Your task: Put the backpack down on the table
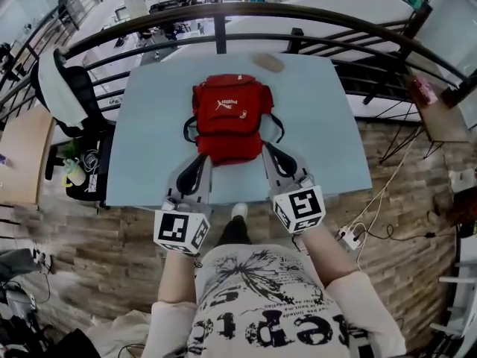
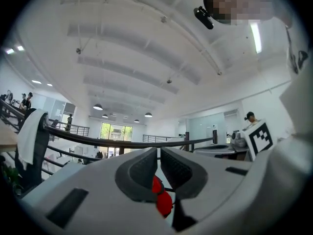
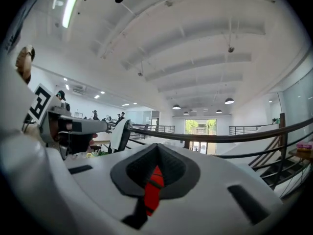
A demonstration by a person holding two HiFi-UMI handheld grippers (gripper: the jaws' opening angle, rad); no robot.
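Note:
A red backpack [image 1: 227, 118] with black straps hangs between my two grippers over the pale blue table [image 1: 153, 133]. My left gripper [image 1: 198, 161] grips its near left corner, and the left gripper view shows red fabric [image 2: 160, 196] pinched between the nearly closed jaws. My right gripper [image 1: 270, 154] is shut on the near right corner. A red strap [image 3: 153, 190] is clamped in its jaws in the right gripper view. Both grippers point level towards the railing. Whether the bag's far end touches the table, I cannot tell.
A brownish flat object [image 1: 268, 62] lies at the table's far edge. A dark curved railing [image 1: 223, 10] runs just behind the table. An office chair with a white cloth [image 1: 63, 88] stands at the left. Cables and a power strip [image 1: 350, 237] lie on the floor at the right.

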